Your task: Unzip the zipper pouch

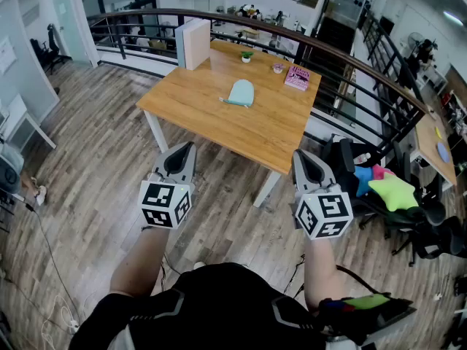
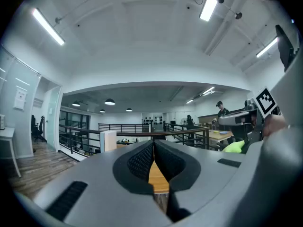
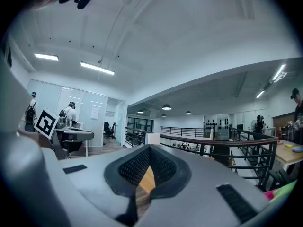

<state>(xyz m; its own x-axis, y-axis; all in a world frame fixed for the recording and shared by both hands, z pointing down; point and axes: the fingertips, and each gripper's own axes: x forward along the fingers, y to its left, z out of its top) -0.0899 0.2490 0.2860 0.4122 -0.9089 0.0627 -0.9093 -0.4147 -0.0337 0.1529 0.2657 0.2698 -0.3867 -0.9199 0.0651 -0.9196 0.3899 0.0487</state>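
Near the middle of the wooden tabletop (image 1: 211,115) lies the pale blue-green zipper pouch (image 1: 241,92), flat and alone; its zipper is too small to read. Toward the far edge stand a small potted plant (image 1: 246,55) and a pink book (image 1: 297,78), with a white box (image 1: 195,42) upright at the far left corner. A dark railing (image 1: 350,57) curves behind. Well short of the tabletop, over the wood floor, the left gripper (image 1: 188,149) and right gripper (image 1: 300,156) point forward, each with its jaws pressed together on nothing.
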